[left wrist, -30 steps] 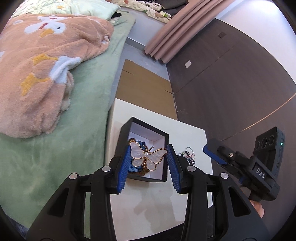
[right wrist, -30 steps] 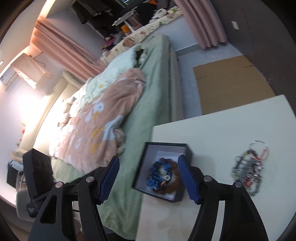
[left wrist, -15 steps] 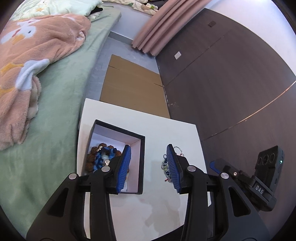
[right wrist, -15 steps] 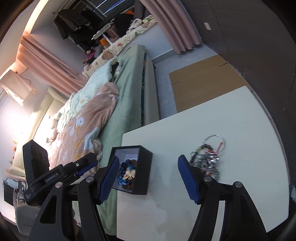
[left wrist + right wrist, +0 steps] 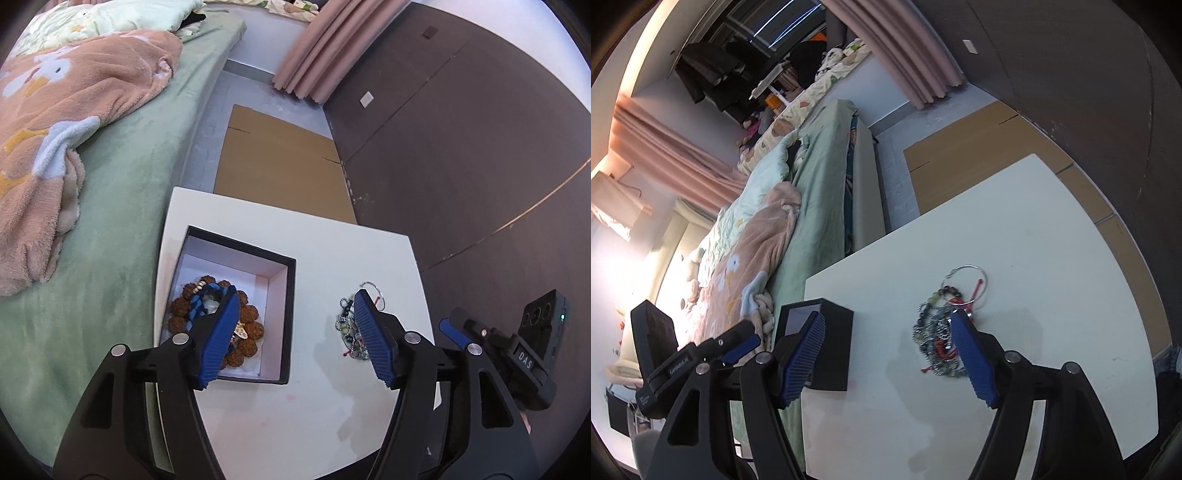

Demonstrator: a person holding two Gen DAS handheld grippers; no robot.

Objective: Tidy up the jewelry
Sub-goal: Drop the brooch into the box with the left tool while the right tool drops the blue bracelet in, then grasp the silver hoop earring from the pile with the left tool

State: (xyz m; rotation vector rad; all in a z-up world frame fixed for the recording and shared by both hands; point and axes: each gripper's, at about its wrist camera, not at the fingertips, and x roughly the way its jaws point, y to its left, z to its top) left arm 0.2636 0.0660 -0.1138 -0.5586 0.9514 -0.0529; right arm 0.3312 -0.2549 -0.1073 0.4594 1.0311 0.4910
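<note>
A black box [image 5: 290, 317] with a white inside stands on the white table [image 5: 314, 413]. It holds a brown bead bracelet [image 5: 251, 317], a blue piece, and a cream butterfly brooch [image 5: 242, 332], half hidden by my left finger. My left gripper [image 5: 295, 295] hangs over the box's right wall, its jaws opening with nothing between the pads. A tangle of bracelets and a metal ring [image 5: 936, 332] lies right of the box [image 5: 833, 343]. My right gripper [image 5: 886, 315] hovers between box and tangle, jaws opening and empty.
A green bed [image 5: 122, 192] with a peach blanket [image 5: 55, 110] runs along the table's left side. Flat cardboard [image 5: 277, 166] lies on the floor beyond the table. A dark panelled wall [image 5: 461, 147] closes the right side. Pink curtains hang behind.
The butterfly brooch, gripped by my left gripper a second ago, now lies in the box, and those jaws have spread. My right gripper has swung from the box toward the tangle.
</note>
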